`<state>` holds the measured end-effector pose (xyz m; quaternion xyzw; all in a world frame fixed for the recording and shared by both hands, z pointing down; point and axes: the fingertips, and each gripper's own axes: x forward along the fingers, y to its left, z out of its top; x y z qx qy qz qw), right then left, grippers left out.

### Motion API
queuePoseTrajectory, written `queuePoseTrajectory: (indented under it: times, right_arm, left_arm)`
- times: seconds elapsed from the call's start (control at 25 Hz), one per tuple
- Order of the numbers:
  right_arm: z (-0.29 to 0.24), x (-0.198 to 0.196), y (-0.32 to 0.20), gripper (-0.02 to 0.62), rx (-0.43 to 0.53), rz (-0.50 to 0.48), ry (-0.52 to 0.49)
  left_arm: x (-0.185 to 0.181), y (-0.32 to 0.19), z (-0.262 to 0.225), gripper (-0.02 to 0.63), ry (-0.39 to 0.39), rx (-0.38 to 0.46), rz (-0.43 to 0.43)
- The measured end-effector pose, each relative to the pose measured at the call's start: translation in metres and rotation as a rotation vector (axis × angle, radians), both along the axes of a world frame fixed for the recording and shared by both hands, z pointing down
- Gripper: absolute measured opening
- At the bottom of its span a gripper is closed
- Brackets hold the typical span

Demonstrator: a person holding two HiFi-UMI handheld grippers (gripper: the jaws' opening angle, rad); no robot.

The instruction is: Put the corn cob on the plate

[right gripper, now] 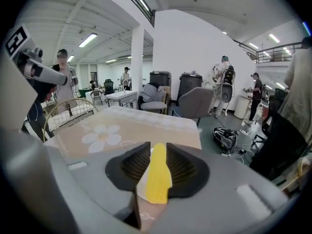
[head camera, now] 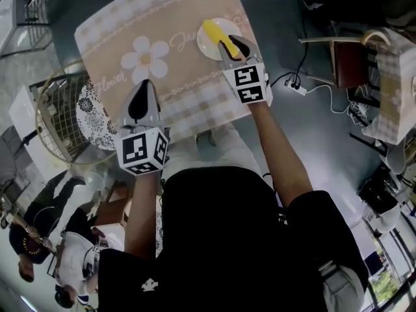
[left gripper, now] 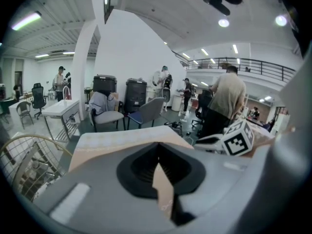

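right gripper (head camera: 229, 43) is clamped on the yellow corn cob (head camera: 216, 32), which juts from its tips over the white plate (head camera: 207, 49); whether cob and plate touch cannot be told. left gripper (head camera: 144, 85) has its jaws together, with nothing between them, above the near side of the table. the beige checked tablecloth (head camera: 175, 15) bears a daisy print (head camera: 146, 58) and the script word "flower"; a second word is cut off. the plate sits near the table's right edge. grey floor surrounds the table, with a wire basket (head camera: 58, 116) beside its left edge and a power strip (head camera: 296, 88) on its right.
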<state>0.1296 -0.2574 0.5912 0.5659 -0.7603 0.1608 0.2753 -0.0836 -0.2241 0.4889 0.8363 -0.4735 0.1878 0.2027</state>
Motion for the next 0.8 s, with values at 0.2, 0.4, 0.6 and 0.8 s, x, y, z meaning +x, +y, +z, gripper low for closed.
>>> queuePoseTrajectory:
  times: [0.2,0.4,0.6,0.8]
  right_arm:
    - [-0.035,-0.005,0.006,0.089,0.059,-0.021,-0.010]
    - [-0.071,-0.004,0.013,0.018,0.117,-0.058,-0.010]
    - [-0.103,-0.005,0.025,0.003,0.166,-0.110,-0.034]
    - [-0.130,-0.008,0.037,0.002,0.205,-0.157,-0.077]
  left_arm:
    - [0.000,0.003,-0.023,0.008,0.008,0.046,-0.016]
    - [0.007,0.010,-0.043,0.008,-0.002,0.110,-0.047]
    - [0.011,0.023,-0.055,0.008,-0.020,0.153,-0.074]
    - [0.013,0.034,-0.071,0.008,-0.023,0.200,-0.143]
